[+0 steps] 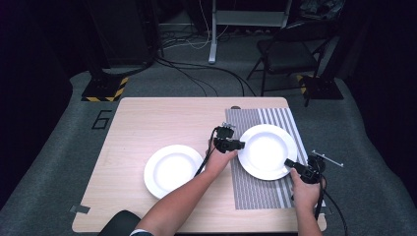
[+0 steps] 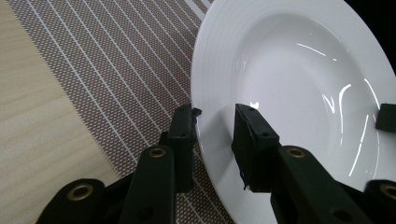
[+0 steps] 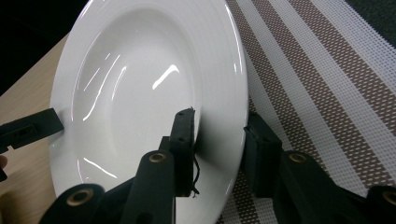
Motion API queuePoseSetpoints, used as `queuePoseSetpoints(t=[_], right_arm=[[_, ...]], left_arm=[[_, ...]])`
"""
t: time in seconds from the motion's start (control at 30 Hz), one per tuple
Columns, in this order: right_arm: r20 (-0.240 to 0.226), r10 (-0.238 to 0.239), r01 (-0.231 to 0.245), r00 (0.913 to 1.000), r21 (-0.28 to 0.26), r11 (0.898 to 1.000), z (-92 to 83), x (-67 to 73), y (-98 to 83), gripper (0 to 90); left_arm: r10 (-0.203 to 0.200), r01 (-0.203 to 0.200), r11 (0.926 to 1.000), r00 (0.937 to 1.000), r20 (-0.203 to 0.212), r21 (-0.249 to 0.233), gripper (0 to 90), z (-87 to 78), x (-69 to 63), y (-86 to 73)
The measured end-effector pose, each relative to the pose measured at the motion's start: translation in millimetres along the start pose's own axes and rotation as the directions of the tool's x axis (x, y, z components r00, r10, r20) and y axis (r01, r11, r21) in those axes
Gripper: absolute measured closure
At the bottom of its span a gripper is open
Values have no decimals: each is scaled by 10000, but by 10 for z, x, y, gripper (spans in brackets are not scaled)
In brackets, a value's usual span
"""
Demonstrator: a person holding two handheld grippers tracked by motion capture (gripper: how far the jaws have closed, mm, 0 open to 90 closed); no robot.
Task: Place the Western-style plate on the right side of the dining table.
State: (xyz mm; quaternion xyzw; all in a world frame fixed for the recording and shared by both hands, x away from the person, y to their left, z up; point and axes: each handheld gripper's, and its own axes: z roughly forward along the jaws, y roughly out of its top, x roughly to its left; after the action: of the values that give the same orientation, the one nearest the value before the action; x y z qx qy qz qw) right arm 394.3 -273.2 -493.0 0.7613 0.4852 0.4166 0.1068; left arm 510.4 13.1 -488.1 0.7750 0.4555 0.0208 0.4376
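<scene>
A white deep plate (image 1: 268, 150) (image 2: 299, 84) (image 3: 140, 84) lies on a brown-and-white striped placemat (image 1: 255, 191) (image 2: 116, 60) (image 3: 317, 70) at the table's right. My left gripper (image 1: 241, 145) (image 2: 215, 116) is at the plate's left rim, one jaw outside the edge and one on the plate's upper face, shut on the rim. My right gripper (image 1: 287, 163) (image 3: 217, 123) grips the near right rim the same way, with its outer jaw partly hidden behind the edge. A second white plate (image 1: 172, 169) rests on the bare wood to the left.
The light wooden table (image 1: 147, 118) has open surface at its back left. Beyond the far edge are floor cables and a black folding chair (image 1: 290, 54). The placemat reaches close to the table's right and front edges.
</scene>
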Motion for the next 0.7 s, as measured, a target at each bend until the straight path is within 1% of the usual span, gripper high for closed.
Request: queuePoseSetpoints(t=[0.03,0.07,0.1,0.13,0.17,0.27,0.43,0.5,0.7], right_arm=[[49,-26,26,10000,18,10000,4,-3,2,678],[97,-63,63,9999,8,10000,10,-5,4,677],[187,-75,75,9998,-6,10000,18,-4,5,675],[246,-106,106,9996,-18,9999,21,-6,5,675],[291,-128,128,9995,-4,9999,25,-12,4,675],[364,-157,158,9992,-12,9999,34,-19,-3,669],[607,-441,448,9972,-93,9990,55,-4,-16,655],[683,-484,492,9965,-105,9987,58,11,-20,653],[906,-650,663,9938,-110,9977,77,22,-29,637]], left_arm=[[18,-18,10000,10000,-47,-2,684,13,-12,-5],[129,-129,9999,9998,-118,42,680,24,-16,-7],[99,-98,9999,9999,-127,79,679,36,-23,-12],[175,-173,9998,9997,-144,136,678,47,-20,-12],[66,-64,9999,9998,-177,102,678,63,-29,-15],[165,-164,9999,9994,-298,44,668,84,-49,-17],[249,-248,9997,9989,-408,42,655,97,-66,-19],[293,-293,9996,9984,-474,21,647,110,-75,-23],[288,-288,9996,9985,-469,14,641,123,-83,-13]])
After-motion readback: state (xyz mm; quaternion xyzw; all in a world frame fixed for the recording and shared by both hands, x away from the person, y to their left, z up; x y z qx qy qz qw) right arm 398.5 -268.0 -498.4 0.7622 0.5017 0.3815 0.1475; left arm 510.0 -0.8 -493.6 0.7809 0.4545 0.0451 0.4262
